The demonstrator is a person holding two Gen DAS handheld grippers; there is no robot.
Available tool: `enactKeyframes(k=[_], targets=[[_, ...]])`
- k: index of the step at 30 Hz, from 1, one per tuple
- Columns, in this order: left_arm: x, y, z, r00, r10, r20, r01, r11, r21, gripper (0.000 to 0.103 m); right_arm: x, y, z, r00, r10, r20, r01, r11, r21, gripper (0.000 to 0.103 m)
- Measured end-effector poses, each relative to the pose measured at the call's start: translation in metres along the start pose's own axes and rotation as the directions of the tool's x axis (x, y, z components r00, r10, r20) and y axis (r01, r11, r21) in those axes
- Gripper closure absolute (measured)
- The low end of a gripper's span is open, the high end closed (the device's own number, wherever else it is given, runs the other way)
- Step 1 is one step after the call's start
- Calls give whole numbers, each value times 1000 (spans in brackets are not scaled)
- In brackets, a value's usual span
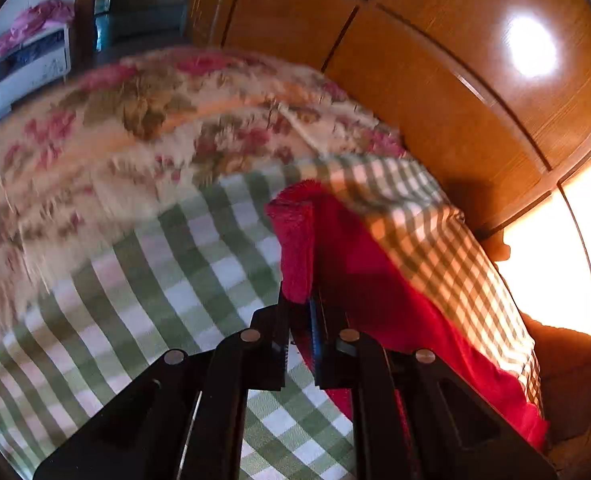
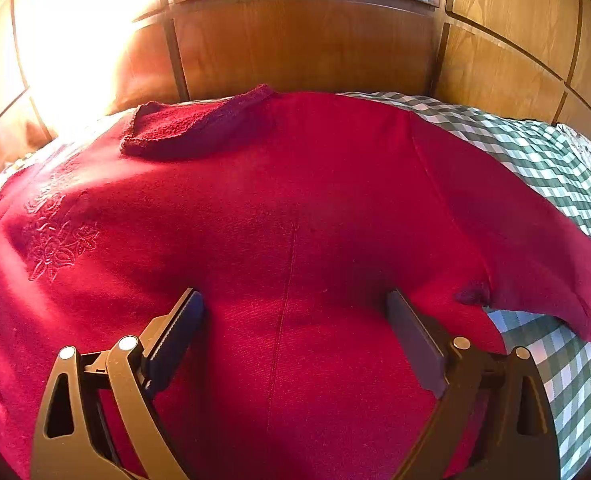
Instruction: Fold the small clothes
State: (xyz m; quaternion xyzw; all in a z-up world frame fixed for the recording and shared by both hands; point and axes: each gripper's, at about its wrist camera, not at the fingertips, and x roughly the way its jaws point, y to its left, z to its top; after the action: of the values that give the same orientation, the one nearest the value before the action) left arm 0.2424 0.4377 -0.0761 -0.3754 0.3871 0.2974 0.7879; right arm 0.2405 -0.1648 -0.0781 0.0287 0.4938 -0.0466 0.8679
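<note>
Soft, light red knit sweater [image 2: 295, 208] spread on the green-checked bedsheet [image 2: 543, 152], limp and floppy, best taken at a ribbed hem or cuff; left gripper [image 1: 299, 304] clamped on a bunched red edge, right gripper [image 2: 295, 328] jaws wide apart, holding nothing.

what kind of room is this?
Most likely a bedroom at home. The red garment lies on a bed with a green checked sheet and a floral blanket, right in front of wooden wardrobe doors.
</note>
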Motion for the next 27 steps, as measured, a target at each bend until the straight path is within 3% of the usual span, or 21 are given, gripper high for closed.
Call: enactKeyframes(k=[3,7,9,11,12,15,18,20,23,25,27], targets=[[-1,12,-16,999,-10,33,11,1000,-8,90,1,0,1,1000,-3,0,3,1000,-2,11],[-37,22,-28,998,2,69,-1,1000,-14,56,2,-1,0,1000,2,0,-2,1000,1,9],[-57,23,-42,994,-94,59,94,996,-2,56,2,0,0,1000,4,0,-4,1000,3,8],[-75,14,-68,979,-202,6,201,977,65,56,1,-1,0,1000,5,2,-5,1000,4,8],[-82,6,-84,964,-263,-39,266,958,106,56,1,-1,-1,1000,5,2,-5,1000,4,8],[-100,-25,-145,890,-398,-224,448,855,261,48,-1,-1,0,1000,-3,-3,3,1000,5,8],[-115,-44,-206,808,-435,-397,571,743,348,48,-12,-9,-2,1000,9,-26,-9,1000,10,8],[-122,-44,-239,759,-437,-482,626,694,356,48,-30,-22,-11,1000,-4,-21,4,1000,0,8],[-130,-39,-277,727,-406,-554,655,650,384,51,-59,-54,-38,999,-25,-31,25,1000,7,8],[-136,-35,-293,711,-400,-578,671,630,390,59,-74,-75,-60,998,-21,-62,23,999,28,8],[-139,-32,-303,726,-374,-577,658,621,426,66,-89,-94,-85,995,26,-100,-19,997,69,11]])
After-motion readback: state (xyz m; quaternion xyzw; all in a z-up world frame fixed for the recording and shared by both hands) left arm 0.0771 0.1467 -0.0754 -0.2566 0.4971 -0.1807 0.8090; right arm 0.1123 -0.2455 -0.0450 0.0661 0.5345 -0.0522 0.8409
